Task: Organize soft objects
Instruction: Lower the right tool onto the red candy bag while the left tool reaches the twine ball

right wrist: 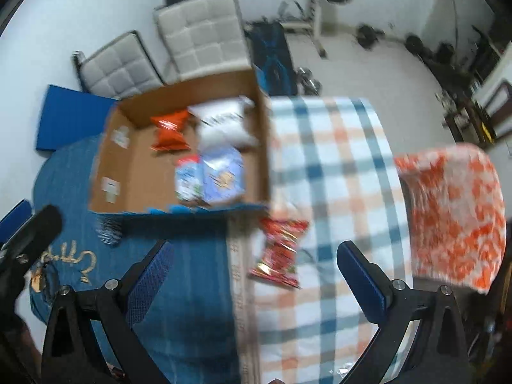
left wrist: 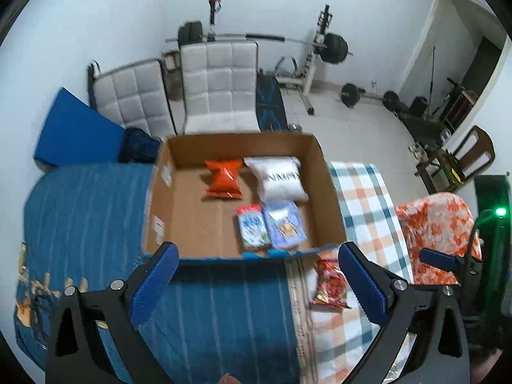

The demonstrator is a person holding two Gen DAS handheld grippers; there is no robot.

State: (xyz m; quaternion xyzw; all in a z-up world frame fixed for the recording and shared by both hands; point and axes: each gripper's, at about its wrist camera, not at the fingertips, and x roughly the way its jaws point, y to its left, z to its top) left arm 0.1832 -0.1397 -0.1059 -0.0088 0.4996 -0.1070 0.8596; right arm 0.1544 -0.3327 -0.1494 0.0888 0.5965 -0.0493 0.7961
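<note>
Left wrist: left gripper [left wrist: 257, 270] spread above box [left wrist: 329, 188].

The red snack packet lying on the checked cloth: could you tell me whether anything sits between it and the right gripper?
Nothing visible does. The red snack packet lies in the open on the checked cloth, ahead of the open right gripper.

A bed carries a blue striped quilt [left wrist: 224, 304] at 7 o'clock, a plaid blanket [left wrist: 361, 198] at 3, an open cardboard box [left wrist: 198, 211] and a red snack packet [left wrist: 331, 284] at 5.
</note>
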